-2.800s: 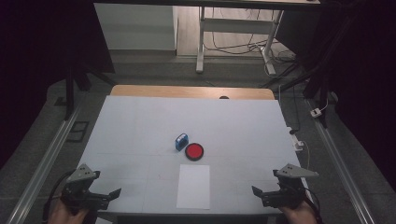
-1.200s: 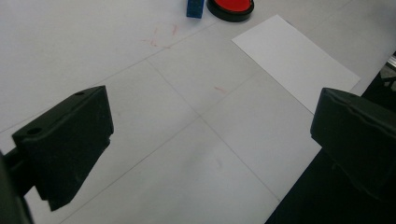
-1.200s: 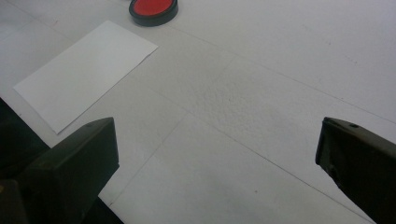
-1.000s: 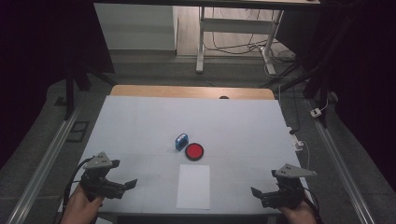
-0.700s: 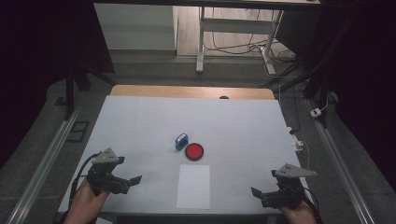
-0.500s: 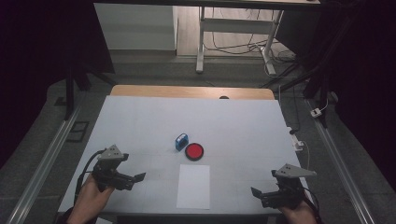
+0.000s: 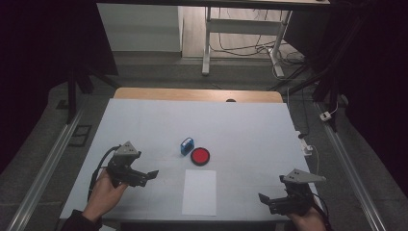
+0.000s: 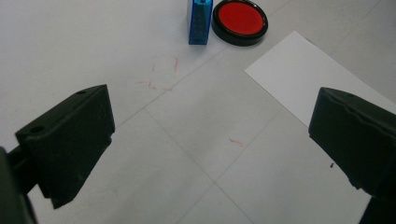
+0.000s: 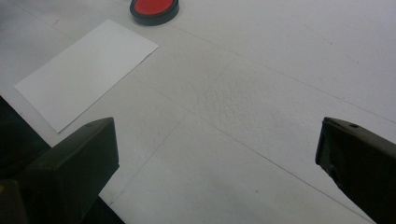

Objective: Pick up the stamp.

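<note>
From the high view, the left gripper (image 7: 144,176) sits over the table (image 7: 240,125) left of a white paper sheet (image 7: 199,191), while the right gripper (image 7: 269,200) hangs at the near right edge. A blue block (image 7: 186,146) and red disc (image 7: 199,156) lie just beyond the sheet (almost touching).

The left gripper view shows its jaws wide apart, empty, facing block (image 8: 199,21), disc (image 8: 240,21) and sheet (image 8: 308,79).

The right gripper view shows jaws spread wide, empty, above bare tabletop.

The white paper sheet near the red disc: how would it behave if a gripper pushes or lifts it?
The paper sheet lies completely flat on the table, so it probably slides when pushed. It looks very thin, so it is likely floppy and hard to grasp by an edge.
</note>
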{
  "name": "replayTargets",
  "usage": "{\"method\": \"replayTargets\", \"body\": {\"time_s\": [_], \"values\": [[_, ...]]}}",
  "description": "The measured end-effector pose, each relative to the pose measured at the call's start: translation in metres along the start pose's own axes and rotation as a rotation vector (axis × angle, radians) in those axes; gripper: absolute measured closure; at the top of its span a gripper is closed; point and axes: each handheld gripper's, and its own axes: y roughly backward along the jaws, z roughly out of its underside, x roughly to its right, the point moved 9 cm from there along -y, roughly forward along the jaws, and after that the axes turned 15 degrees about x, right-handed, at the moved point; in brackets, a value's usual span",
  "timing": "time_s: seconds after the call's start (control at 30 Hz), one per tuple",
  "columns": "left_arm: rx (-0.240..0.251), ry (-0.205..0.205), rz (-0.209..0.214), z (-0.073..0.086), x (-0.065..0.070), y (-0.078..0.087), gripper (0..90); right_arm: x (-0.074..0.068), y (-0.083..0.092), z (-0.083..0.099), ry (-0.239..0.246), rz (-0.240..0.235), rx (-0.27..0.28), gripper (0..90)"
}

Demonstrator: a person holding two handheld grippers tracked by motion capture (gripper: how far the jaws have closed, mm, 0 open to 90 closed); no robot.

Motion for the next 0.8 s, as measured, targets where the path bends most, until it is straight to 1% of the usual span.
{"method": "replayTargets", "body": {"time_s": [0.2,0.33,0.67,0.8], "values": [[0.008,0.007,0.019,-0.006,-0.002,-0.01,1.0,0.0,0.0,0.0,0.0,0.0,0.0,0.0],[-0.001,-0.002,0.031,-0.008,-0.004,-0.017,0.9,0.0,0.0,0.0,0.001,-0.002,0.0,0.0],[-0.029,-0.025,0.039,-0.014,-0.006,-0.04,0.2,-0.001,0.0,0.0,0.003,-0.006,0.001,0.0],[-0.044,-0.031,0.056,-0.016,-0.006,-0.048,0.0,-0.001,0.0,0.0,0.005,-0.006,0.0,0.0]]}}
